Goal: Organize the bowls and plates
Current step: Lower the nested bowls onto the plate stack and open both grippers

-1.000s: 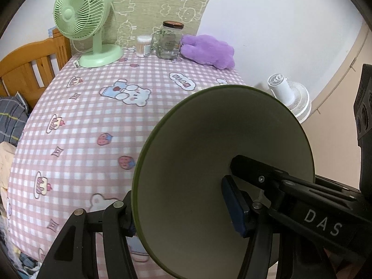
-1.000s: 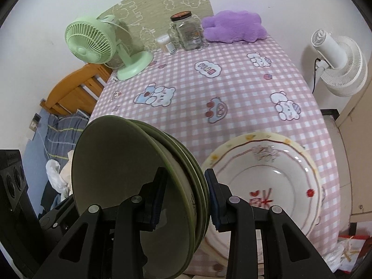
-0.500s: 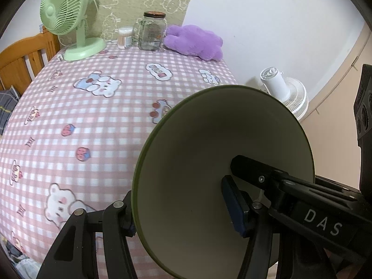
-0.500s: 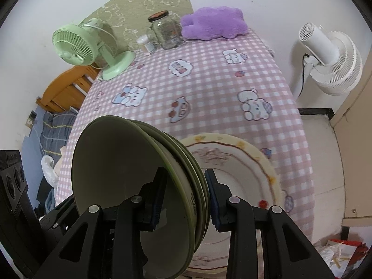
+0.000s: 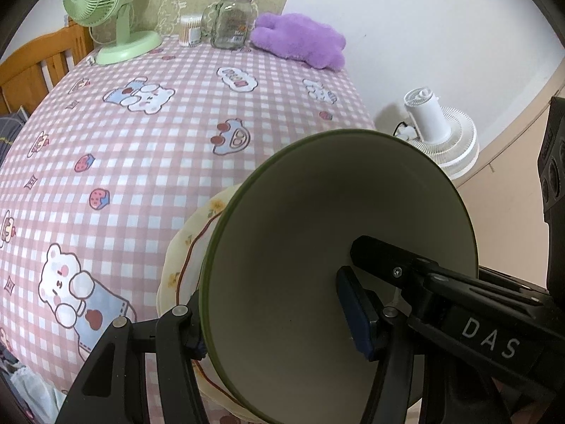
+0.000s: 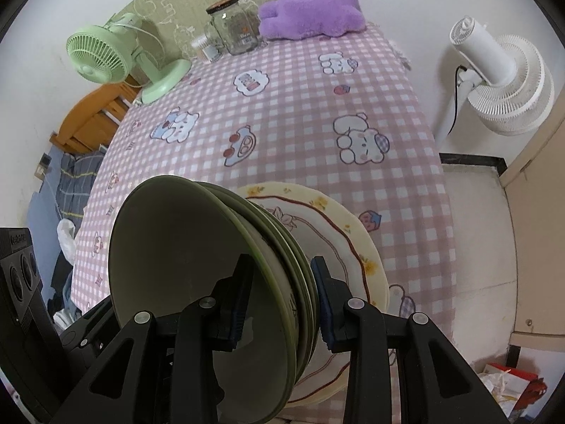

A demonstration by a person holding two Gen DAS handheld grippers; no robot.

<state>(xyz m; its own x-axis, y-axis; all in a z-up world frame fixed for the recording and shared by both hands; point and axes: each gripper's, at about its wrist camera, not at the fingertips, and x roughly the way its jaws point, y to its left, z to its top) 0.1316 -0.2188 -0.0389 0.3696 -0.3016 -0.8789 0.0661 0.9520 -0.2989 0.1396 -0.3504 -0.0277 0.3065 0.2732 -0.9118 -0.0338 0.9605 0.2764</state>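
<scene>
While both grippers point down at the pink checked tablecloth (image 5: 148,162) with bear pictures, each one holds green dishes. At the far left of the table stands a pale green desk fan (image 5: 106,10), then a small white tub of cotton buds (image 5: 189,30), a clear glass jar with a dark lid (image 5: 233,19), and a soft purple plush toy (image 5: 300,40). The left gripper (image 5: 275,321) is clamped on a stack of olive green bowls (image 5: 335,268), one finger outside the rim and one blue pad inside the top bowl. The stack is tipped on its side in the air, just above a big cream plate with a red wavy line and yellow flowers (image 5: 187,258) lying near the table's front edge. The right gripper (image 6: 280,304) pinches the same stack's (image 6: 197,282) other side, rims between its pads. To the right, off the table, stands a white floor fan (image 6: 501,81).
</scene>
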